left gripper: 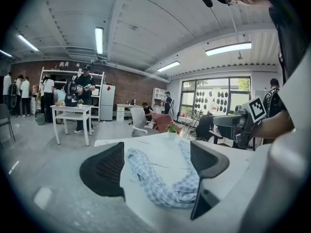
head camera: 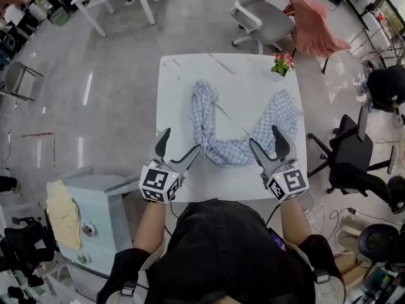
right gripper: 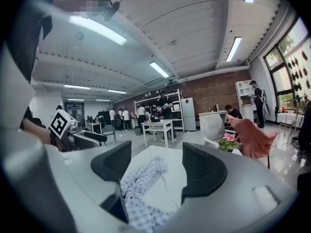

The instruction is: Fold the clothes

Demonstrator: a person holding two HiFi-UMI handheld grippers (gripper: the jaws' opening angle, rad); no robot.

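A blue-and-white checked garment [head camera: 226, 152] lies crumpled in a U shape on the white table [head camera: 240, 81], with one arm reaching far left and the other far right. My left gripper [head camera: 180, 141] hovers at the table's near left edge, just short of the cloth's bend, its jaws open and empty. My right gripper [head camera: 264, 136] is at the near right, beside the cloth's right arm, also open with nothing in it. In the left gripper view the garment [left gripper: 165, 188] shows between and beyond the jaws of the left gripper [left gripper: 155, 164]. In the right gripper view the garment [right gripper: 141, 183] lies ahead of the right gripper [right gripper: 155, 166].
A small flower pot [head camera: 283, 63] stands at the table's far right corner. A grey office chair [head camera: 259, 18] with pink cloth [head camera: 313, 24] over it is beyond the table. A black chair [head camera: 354, 151] stands right and a pale blue cabinet [head camera: 88, 214] near left.
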